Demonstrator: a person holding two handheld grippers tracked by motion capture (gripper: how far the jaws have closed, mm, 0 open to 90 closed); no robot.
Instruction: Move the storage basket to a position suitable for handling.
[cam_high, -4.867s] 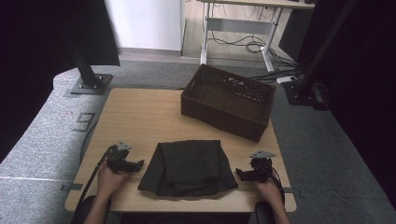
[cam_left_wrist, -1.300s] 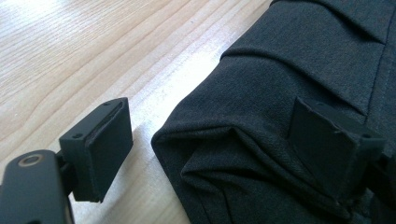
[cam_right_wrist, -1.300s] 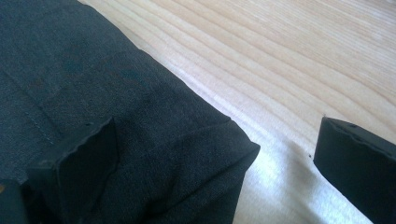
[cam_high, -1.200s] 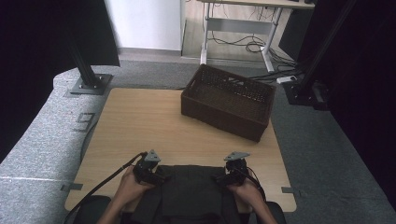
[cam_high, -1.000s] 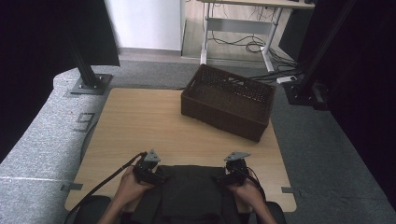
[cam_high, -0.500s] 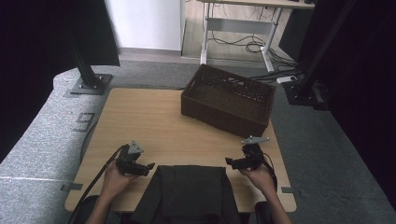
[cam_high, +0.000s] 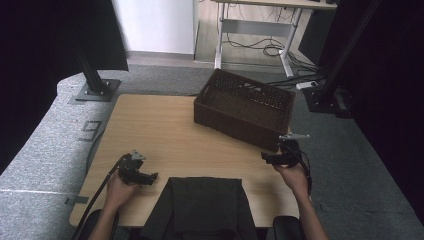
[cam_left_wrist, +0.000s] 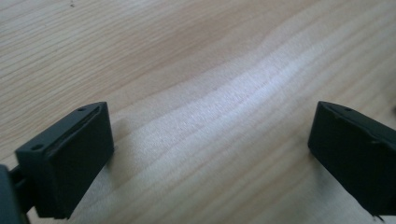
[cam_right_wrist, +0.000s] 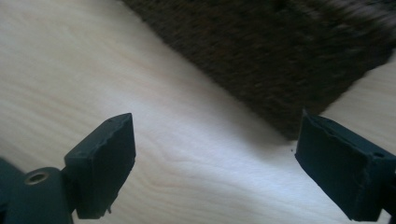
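Both handheld tools are black. The left gripper (cam_high: 150, 176) trails a black cable (cam_high: 95, 200) behind it, and a small grey three-cornered plate (cam_high: 137, 155) sits on top. The right gripper (cam_high: 265, 157) carries a similar grey plate (cam_high: 294, 136) above its body, with a dark cable (cam_high: 306, 170) looping back past the hand. Each jaw ends in a blocky matte pad (cam_left_wrist: 70, 158) with a small round hole near its tip. The forearms are bare.

A mark like "9" or "6" on the grey floor mat (cam_high: 60, 150) left of my table (cam_high: 155, 130), nothing else readable
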